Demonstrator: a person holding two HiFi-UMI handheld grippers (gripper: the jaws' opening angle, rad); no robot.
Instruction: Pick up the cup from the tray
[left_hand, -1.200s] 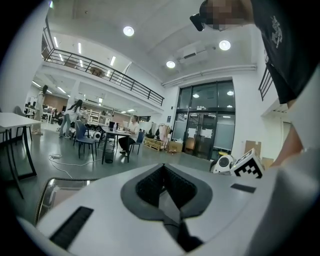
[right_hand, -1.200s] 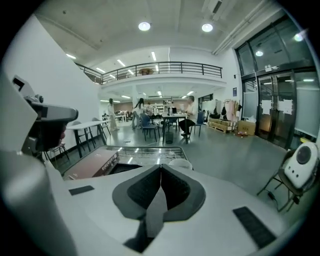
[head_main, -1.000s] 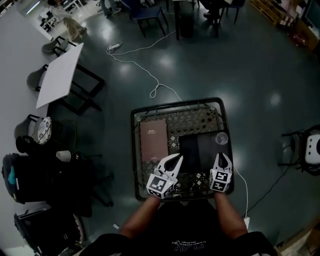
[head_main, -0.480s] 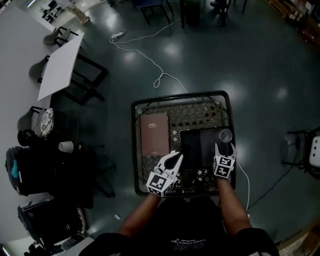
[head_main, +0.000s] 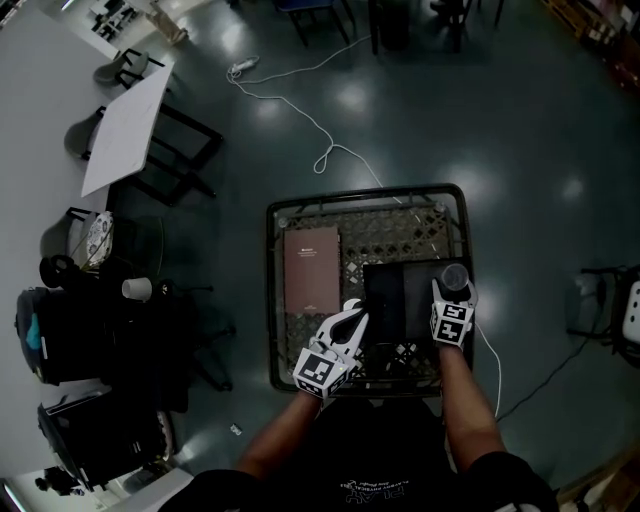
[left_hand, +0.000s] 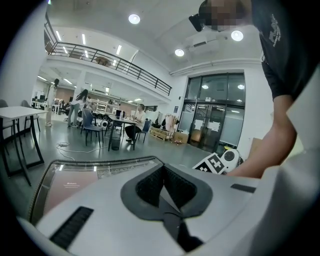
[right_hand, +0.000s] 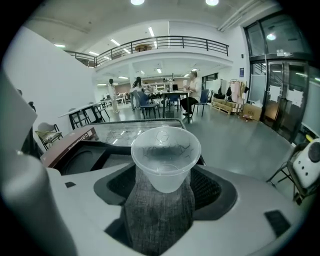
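Observation:
A clear plastic cup (head_main: 455, 276) stands upright at the far right corner of a dark tray (head_main: 385, 300) on a wire-mesh cart (head_main: 272, 300). My right gripper (head_main: 455, 291) reaches up to it. In the right gripper view the cup (right_hand: 166, 155) sits between the jaws of that gripper (right_hand: 166, 175), which are opening wide, with gaps on both sides of the cup. My left gripper (head_main: 352, 309) hovers over the tray's near left edge. Its jaws (left_hand: 162, 185) meet with nothing between them.
A brown flat box (head_main: 311, 268) lies on the cart left of the tray. A white cable (head_main: 320, 150) runs across the glossy floor beyond the cart. A white table (head_main: 125, 130) and bags (head_main: 60, 330) stand to the left, a chair (head_main: 600, 300) to the right.
My right gripper has moved forward along the tray to the cup, and its jaws have spread around it. The left gripper has stayed where it was.

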